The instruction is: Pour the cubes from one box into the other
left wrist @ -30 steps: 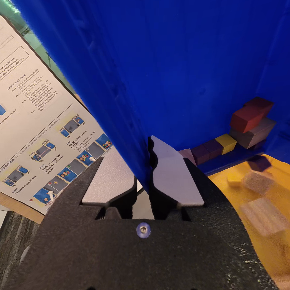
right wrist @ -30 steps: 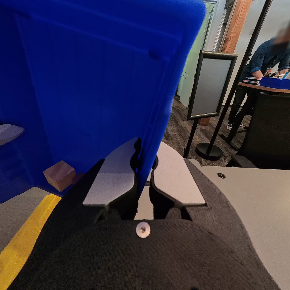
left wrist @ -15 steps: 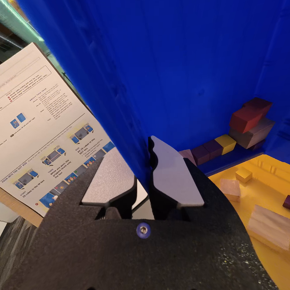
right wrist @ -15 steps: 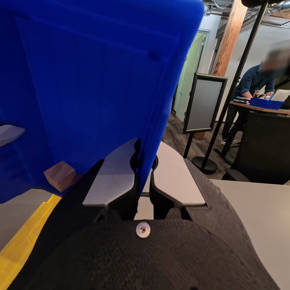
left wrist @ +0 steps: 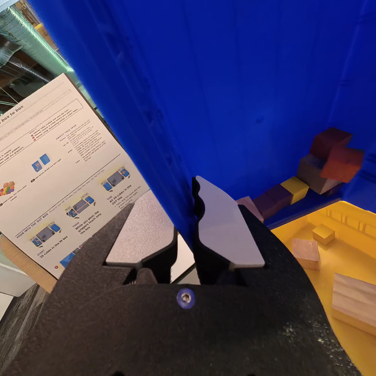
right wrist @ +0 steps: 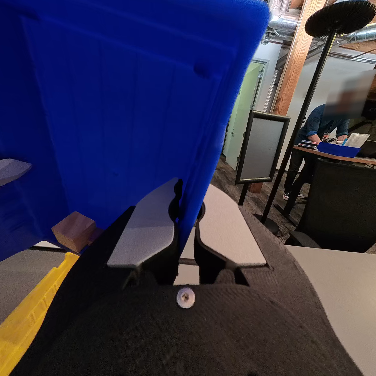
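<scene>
Behind the steeply tilted blue plastic box (left wrist: pixel 234 91) most of the scene is lost: its wide floor fills both wrist views, and its far rim runs out of frame. Along its lowered edge, a few wooden cubes are lodged: a red cube (left wrist: pixel 343 162) on a grey-brown block (left wrist: pixel 311 177), then a yellow cube (left wrist: pixel 295 189) and dark purple cubes (left wrist: pixel 274 199); how many more sit behind the left gripper (left wrist: pixel 186 219) cannot be told. From the right wrist view only one plain wooden cube (right wrist: pixel 74 232) shows at the box's low edge, partly hidden by the right gripper (right wrist: pixel 188 219). The yellow plastic box (left wrist: pixel 345 217) lies below the blue one, cut off at the frame; in it rest a small yellow cube (left wrist: pixel 323 234), a pale wooden cube (left wrist: pixel 305 254) and a larger pale block (left wrist: pixel 354 301).

A light grey desk (right wrist: pixel 335 284) carries the boxes. A printed instruction sheet (left wrist: pixel 61 173) stands propped to the left. Farther off in the room are a framed floor sign (right wrist: pixel 262 150), a wooden post (right wrist: pixel 293 61), a black pole stand (right wrist: pixel 305 122) and a person (right wrist: pixel 317 132) bending over another table.

Both grippers point upward along the box walls, one at each side; each pair of jaws is narrowed onto the thin blue wall, one finger inside, one outside.
</scene>
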Demonstrator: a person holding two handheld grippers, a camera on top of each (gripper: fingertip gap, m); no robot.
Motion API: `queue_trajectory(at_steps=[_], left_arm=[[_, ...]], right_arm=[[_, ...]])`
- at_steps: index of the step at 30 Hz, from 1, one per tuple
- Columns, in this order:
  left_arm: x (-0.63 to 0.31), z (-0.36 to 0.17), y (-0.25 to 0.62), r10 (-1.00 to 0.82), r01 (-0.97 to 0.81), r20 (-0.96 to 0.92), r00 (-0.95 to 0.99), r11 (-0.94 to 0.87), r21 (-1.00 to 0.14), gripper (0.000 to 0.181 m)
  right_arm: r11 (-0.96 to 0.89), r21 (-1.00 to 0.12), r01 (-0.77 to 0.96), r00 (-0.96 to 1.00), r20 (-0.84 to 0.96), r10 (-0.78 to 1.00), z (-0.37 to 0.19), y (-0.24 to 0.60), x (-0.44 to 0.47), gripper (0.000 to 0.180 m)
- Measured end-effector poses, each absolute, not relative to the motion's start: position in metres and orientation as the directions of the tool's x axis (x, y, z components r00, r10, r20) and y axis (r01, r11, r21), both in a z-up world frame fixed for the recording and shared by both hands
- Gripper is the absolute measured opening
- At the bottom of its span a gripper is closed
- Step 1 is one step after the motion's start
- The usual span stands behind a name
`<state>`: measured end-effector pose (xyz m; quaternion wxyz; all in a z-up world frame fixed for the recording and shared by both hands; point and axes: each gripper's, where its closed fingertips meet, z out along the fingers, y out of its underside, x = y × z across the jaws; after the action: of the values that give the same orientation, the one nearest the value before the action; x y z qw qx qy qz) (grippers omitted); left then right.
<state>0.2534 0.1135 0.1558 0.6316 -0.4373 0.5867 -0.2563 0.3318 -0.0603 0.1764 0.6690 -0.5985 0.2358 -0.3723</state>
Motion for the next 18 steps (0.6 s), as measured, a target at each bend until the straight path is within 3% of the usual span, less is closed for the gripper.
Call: queue_trajectory(at_steps=[18], left_arm=[[0.2511,0.1579,0.1128,-0.83,-0.179,-0.524,0.189,0.496,-0.85,0.011]], right_arm=[[0.015,-0.976,0.219,0.617,0.126,-0.777,0.1769,-0.0602,0.3317,0.01]])
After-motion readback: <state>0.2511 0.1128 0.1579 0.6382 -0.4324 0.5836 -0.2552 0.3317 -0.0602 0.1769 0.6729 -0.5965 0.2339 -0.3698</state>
